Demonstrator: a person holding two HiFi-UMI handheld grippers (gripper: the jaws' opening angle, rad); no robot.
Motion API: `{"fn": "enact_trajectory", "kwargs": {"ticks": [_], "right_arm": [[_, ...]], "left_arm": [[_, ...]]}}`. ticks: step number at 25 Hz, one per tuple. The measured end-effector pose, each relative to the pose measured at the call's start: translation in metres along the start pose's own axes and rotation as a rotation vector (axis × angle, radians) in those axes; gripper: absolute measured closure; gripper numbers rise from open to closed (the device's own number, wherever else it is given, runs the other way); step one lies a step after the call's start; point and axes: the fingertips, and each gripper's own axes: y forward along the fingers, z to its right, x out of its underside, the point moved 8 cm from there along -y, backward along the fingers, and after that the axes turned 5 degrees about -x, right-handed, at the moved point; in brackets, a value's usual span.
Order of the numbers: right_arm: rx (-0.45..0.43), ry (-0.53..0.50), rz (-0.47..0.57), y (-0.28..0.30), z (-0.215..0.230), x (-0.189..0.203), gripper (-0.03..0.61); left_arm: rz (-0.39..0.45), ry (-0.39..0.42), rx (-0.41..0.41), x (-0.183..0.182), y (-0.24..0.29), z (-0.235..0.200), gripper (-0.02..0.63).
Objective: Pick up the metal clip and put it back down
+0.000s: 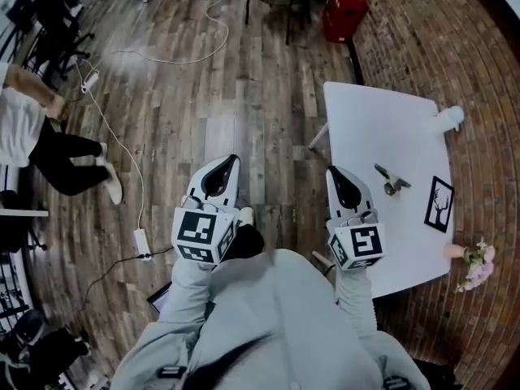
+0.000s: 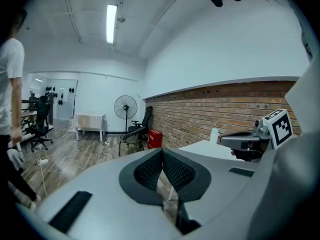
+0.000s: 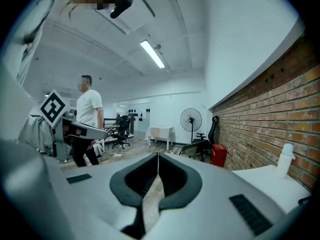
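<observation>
You are holding both claws low in front of you, well short of the clip. The left claw (image 1: pixel 230 162) is sitting with its two jaws pressed together tip to tip and nothing between them. In the head view it is hanging over the wooden floor (image 1: pixel 179 96), off the 9 o'clock side of the white counter (image 1: pixel 366 112). The right claw (image 1: pixel 333 171) is likewise closed narrow and empty, its jaws meeting along one thin seam in the right gripper view. In the head view its tip is showing against the counter's 9 o'clock edge.

The metal clip (image 1: pixel 392 181) is lying on the counter at about 3 o'clock from the right claw's tip, apart from it and touching neither claw. A black-and-white card (image 1: pixel 439 204) is lying flat at 4 o'clock from the clip, near it but not touching. A white bottle (image 1: pixel 448 119) is standing at the counter's corner, at 1 o'clock from the clip. A small bunch of flowers (image 1: pixel 475 265) is showing at the corner between 4 and 5 o'clock.

A red case (image 1: pixel 344 10) is standing on the floor beyond the counter's 12 o'clock end. A person (image 1: pixel 32 136) in a white top and dark trousers is standing at the 9 o'clock edge of the head view, well apart from you. In the left gripper view a standing fan (image 2: pixel 125 106) is showing at 11 o'clock above the closed jaws, beside a brick wall (image 2: pixel 200 116).
</observation>
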Motion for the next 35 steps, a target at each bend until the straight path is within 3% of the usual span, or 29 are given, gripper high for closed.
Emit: {"fn": "enact_trajectory", "kwargs": {"ticks": [10, 18, 24, 35], "right_arm": [[0.184, 0.049, -0.024, 0.049, 0.019, -0.005, 0.554], [0.363, 0.13, -0.083, 0.038, 0.05, 0.018, 0.554], [0.496, 0.171, -0.096, 0.028, 0.102, 0.028, 0.554], [0.831, 0.232, -0.066, -0.034, 0.204, 0.027, 0.554]], "left_arm": [[-0.03, 0.037, 0.127, -0.02, 0.073, -0.056, 0.586], [-0.094, 0.073, 0.269, -0.021, 0.137, -0.042, 0.586], [-0.11, 0.116, 0.4, -0.034, 0.212, -0.002, 0.586], [-0.076, 0.234, 0.73, -0.09, 0.342, 0.138, 0.586]]}}
